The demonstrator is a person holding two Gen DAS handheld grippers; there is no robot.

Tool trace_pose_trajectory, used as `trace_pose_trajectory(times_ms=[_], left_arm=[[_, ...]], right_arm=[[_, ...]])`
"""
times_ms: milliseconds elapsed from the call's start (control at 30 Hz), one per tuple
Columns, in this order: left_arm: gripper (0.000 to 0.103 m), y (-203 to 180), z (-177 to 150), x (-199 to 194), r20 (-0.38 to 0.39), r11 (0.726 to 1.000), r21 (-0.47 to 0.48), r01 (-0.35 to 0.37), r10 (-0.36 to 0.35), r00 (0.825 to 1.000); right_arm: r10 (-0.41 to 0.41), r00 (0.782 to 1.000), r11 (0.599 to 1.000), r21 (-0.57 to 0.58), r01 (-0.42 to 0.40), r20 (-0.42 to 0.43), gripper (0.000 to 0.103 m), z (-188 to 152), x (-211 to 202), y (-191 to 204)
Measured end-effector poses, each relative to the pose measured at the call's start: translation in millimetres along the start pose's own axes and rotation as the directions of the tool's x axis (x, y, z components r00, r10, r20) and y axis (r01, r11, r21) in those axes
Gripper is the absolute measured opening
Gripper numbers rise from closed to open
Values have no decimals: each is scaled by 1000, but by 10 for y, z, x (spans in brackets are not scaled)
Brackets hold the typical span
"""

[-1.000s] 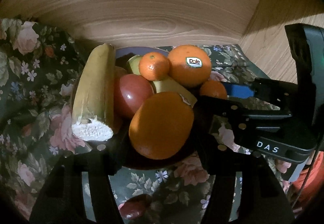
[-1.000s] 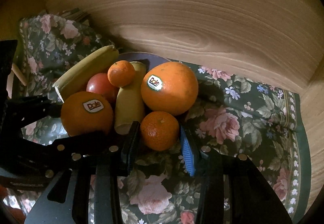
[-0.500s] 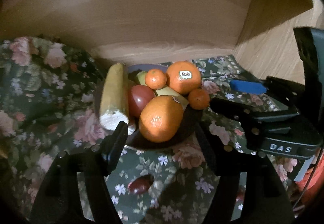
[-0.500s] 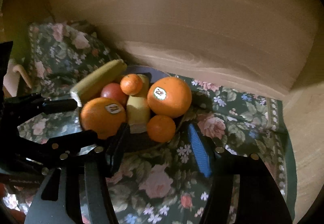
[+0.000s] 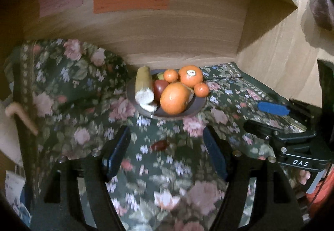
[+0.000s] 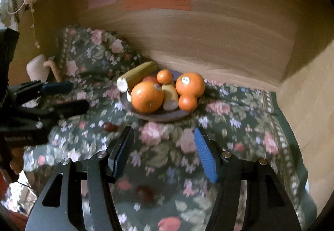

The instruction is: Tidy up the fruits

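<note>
A dark plate [image 5: 194, 110] on the floral cloth carries two big oranges [image 5: 175, 98], two small mandarins [image 5: 201, 89], a reddish fruit [image 5: 159, 87] and cut banana pieces [image 5: 144, 87]. My left gripper [image 5: 166, 135] hovers over the cloth short of the plate, its jaws opening with nothing between them. In the right wrist view the same plate [image 6: 162, 117] lies ahead of my right gripper [image 6: 163, 133], which is open and holds nothing. Each gripper also shows from the side in the other's view: the right gripper [image 5: 263, 117] and the left gripper [image 6: 78, 95].
A small dark red thing [image 5: 159, 145] lies on the cloth just before the plate, and another [image 6: 144, 191] sits nearer. A wooden back wall with coloured paper notes [image 5: 130, 0] and a side wall [image 6: 302, 105] box in the cloth. A cream mug [image 6: 38, 68] stands at far left.
Both grippers have drawn back and up from the plate, which now looks smaller and farther. Both jaws stand wider. The small mandarin that was between the right fingers stays on the plate.
</note>
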State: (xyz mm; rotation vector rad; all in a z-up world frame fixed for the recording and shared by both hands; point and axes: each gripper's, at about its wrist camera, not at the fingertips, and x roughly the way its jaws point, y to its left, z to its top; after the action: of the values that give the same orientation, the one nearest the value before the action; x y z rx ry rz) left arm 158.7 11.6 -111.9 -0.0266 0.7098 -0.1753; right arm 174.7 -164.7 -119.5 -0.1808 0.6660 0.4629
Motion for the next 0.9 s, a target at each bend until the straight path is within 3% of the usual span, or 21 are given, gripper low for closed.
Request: trace_pose_trajectory(times_ms=[233, 500, 567, 667, 733, 900], left_arm=[[72, 42, -403, -54, -57, 1000, 14, 3, -2, 998], [71, 111, -688, 113, -125, 1000, -9, -3, 2, 992], [66, 128, -710, 159, -135, 1000, -11, 1, -3, 991], [59, 143, -705, 231, -150, 1000, -6, 10, -11, 989], [56, 153, -683, 281, -155, 1000, -2, 11, -11, 988], [45, 173, -589, 414, -170, 1000, 8, 29, -27, 985]], right_arm=[[4, 998, 999, 46, -2, -56, 57, -431, -14, 80], [33, 991, 996, 87, -22, -127, 56, -695, 188, 124], [21, 992, 997, 77, -11, -126, 53, -697, 224, 138], [17, 992, 998, 60, -10, -126, 38, -679, 249, 167], [12, 992, 999, 39, -7, -129, 23, -679, 255, 194], [20, 991, 1000, 1, -20, -134, 19, -642, 253, 242]])
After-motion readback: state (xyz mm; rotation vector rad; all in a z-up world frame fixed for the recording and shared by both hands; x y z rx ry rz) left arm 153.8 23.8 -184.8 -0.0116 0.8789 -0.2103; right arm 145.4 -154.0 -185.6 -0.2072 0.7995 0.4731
